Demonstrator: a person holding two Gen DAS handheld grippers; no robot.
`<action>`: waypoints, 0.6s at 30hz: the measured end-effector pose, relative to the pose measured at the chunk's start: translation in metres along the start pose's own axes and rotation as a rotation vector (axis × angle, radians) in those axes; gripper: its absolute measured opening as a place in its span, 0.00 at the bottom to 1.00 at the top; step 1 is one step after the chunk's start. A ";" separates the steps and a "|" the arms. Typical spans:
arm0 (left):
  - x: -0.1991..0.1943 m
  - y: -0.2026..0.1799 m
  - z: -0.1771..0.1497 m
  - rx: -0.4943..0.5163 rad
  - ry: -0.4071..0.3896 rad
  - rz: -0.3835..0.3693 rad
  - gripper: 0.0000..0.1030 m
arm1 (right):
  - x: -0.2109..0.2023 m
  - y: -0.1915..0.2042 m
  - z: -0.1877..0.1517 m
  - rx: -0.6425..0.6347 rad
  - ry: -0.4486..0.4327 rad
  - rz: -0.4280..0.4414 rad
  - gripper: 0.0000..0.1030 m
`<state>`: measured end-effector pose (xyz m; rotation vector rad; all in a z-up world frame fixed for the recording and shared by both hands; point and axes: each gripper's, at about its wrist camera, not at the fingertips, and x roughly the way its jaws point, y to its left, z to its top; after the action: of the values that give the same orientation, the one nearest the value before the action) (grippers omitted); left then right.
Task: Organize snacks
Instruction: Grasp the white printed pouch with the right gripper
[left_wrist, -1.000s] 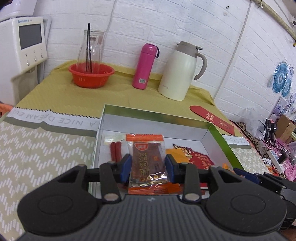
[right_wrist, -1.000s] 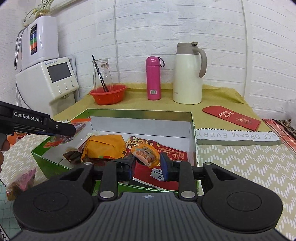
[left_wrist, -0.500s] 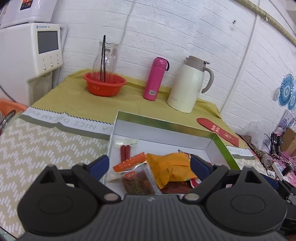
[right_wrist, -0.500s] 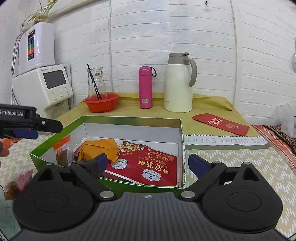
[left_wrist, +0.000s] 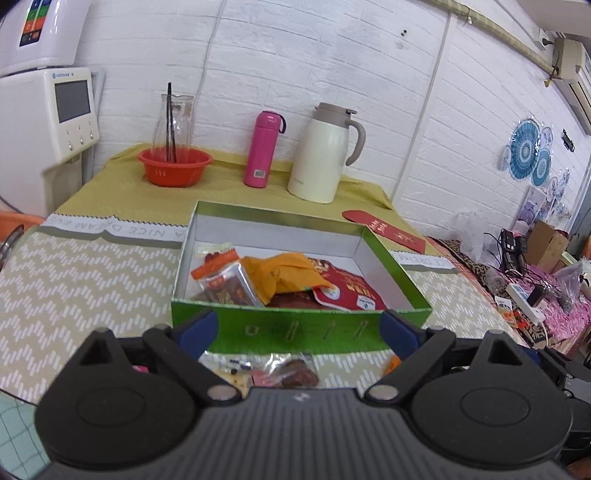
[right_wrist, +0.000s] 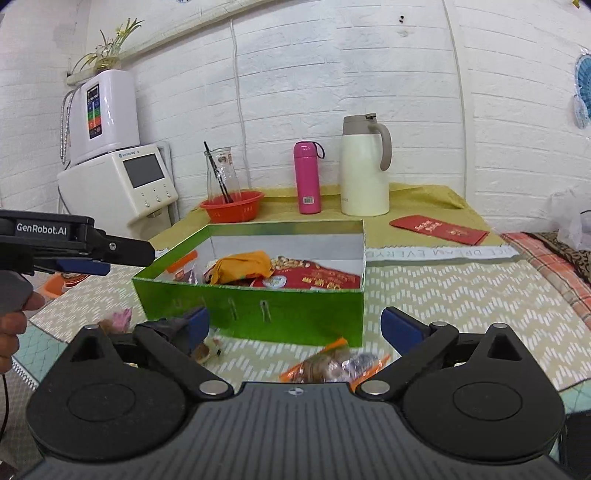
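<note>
A green box (left_wrist: 301, 326) (right_wrist: 258, 306) with a white inside sits on the patterned cloth. It holds an orange-edged jerky packet (left_wrist: 225, 280), an orange pouch (left_wrist: 286, 275) (right_wrist: 240, 266) and a red nut bag (left_wrist: 343, 291) (right_wrist: 317, 275). Loose snack packets (left_wrist: 280, 373) (right_wrist: 332, 363) lie on the cloth before the box's near wall. My left gripper (left_wrist: 299, 330) is open and empty, in front of the box. My right gripper (right_wrist: 293, 325) is open too, nothing between its pads. The left gripper's black finger (right_wrist: 110, 249) shows at the left of the right wrist view.
Behind the box stand an orange basket (left_wrist: 175, 166) with a glass carafe, a pink bottle (left_wrist: 262, 149) and a cream jug (left_wrist: 323, 153). A red envelope (right_wrist: 439, 229) lies at the right. A white appliance (left_wrist: 48, 122) is at the left. A hand (right_wrist: 11, 325) holds the left tool.
Both grippers let go of their snack packets, which now lie in the box, opened wide and drew back toward the near side of the box.
</note>
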<state>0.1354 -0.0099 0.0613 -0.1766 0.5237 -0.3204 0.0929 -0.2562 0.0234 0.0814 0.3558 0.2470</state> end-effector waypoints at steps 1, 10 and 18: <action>-0.003 -0.001 -0.007 -0.001 0.006 -0.003 0.90 | -0.004 -0.002 -0.005 0.017 0.012 0.002 1.00; -0.018 0.010 -0.077 -0.075 0.117 -0.014 0.90 | -0.008 -0.002 -0.048 -0.017 0.119 0.036 1.00; -0.035 0.030 -0.089 -0.133 0.114 -0.006 0.90 | 0.006 0.023 -0.056 -0.061 0.160 0.121 1.00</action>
<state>0.0682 0.0224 -0.0059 -0.2902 0.6581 -0.3022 0.0731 -0.2301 -0.0279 0.0228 0.5027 0.3847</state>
